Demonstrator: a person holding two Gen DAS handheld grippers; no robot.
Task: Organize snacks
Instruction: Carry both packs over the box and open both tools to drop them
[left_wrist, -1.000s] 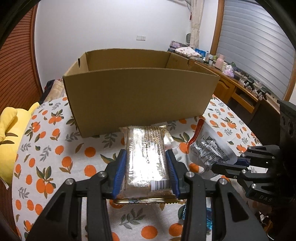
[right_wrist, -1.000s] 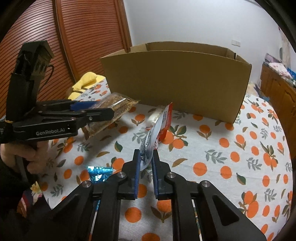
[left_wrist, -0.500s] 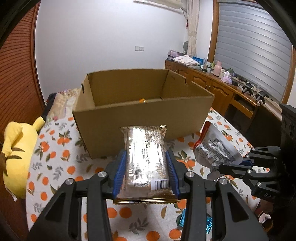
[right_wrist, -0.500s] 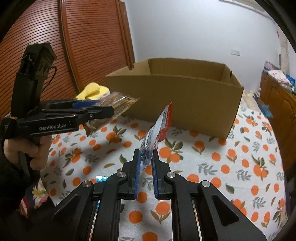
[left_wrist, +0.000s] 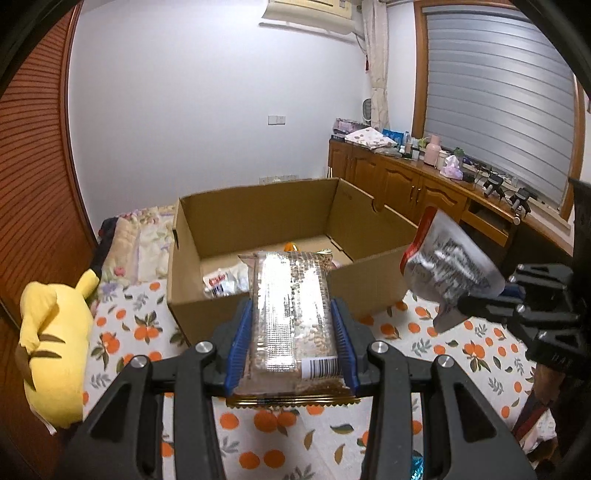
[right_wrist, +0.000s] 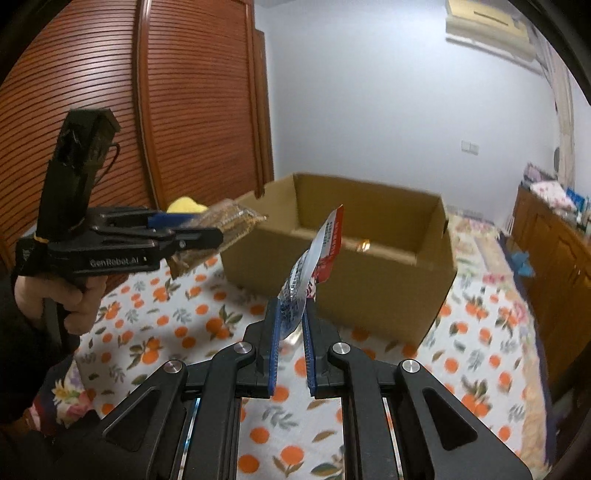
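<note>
We hold a two-finger gripper in each hand above a table covered in an orange-print cloth; our left gripper is clamped on a clear-wrapped snack bar pack, its blue pads pressing both long sides, the pack lying flat and pointing toward an open cardboard box; our right gripper is pinched tight on the lower edge of a red and silver pouch, which stands up on edge above the jaws; both snacks hang in the air just short of the box's near wall; inside the box we see a white wrapped snack on the floor at the left and something small and orange further back; a yellow plush toy lies at the table's left edge; from the right wrist view, our left hand grips its tool's handle at the left.
</note>
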